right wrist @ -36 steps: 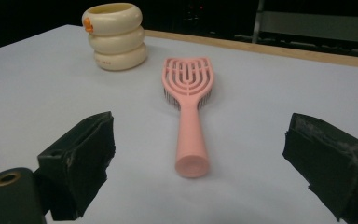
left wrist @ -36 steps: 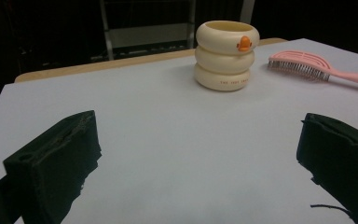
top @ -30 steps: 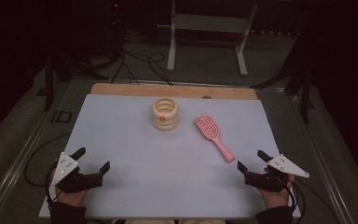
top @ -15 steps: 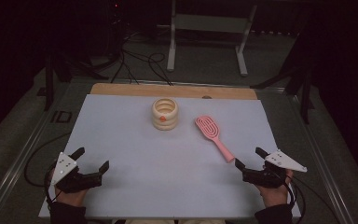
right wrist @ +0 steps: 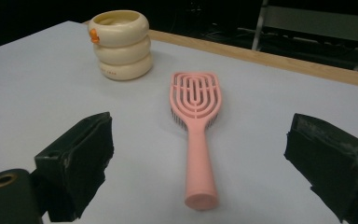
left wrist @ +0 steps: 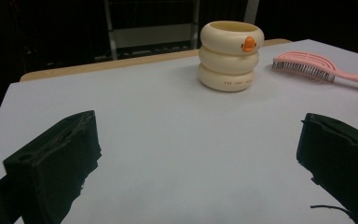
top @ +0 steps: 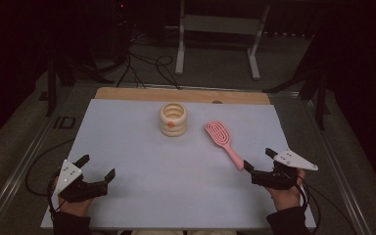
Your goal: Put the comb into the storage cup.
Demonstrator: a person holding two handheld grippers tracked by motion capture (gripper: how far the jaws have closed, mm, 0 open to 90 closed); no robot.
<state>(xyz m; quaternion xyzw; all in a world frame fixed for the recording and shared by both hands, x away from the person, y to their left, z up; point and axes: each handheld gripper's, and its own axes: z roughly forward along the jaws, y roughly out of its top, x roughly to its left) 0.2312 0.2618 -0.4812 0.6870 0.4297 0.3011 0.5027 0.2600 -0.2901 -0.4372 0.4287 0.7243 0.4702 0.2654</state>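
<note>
R gripper (top: pixel 259 165) sat at approx 4 o'clock on the white table (top: pixel 142 147), jaws spread wide, nothing held. The pink hairbrush (top: pixel 223 140) lay just ahead of it, bristles down, handle end pointing back at your R hand, paddle toward 11 o'clock. In the right gripper view the handle (right wrist: pixel 198 163) ran nearly straight between the two jaws, butt end nearest the camera.

L gripper (top: pixel 96 169) was at 7 o'clock, also wide open and empty, well apart from everything. Cream ringed cup (top: pixel 173 118) w/ orange duck mark stood upright near 12 o'clock, just left of the brush paddle, not touching it.

Judgement: the step was the reach for the brush. To do it well you needed to:
- come in low along the handle line and straddle the handle mid-length, not the rounded butt, which would likely squirt out.
- get the pads down near the table before closing; the handle looked thin and flat-lying, so a high pinch could skid off.
- keep clear of the cup.

Handle finish probably smooth plastic; hard to tell in this dim light.
</note>
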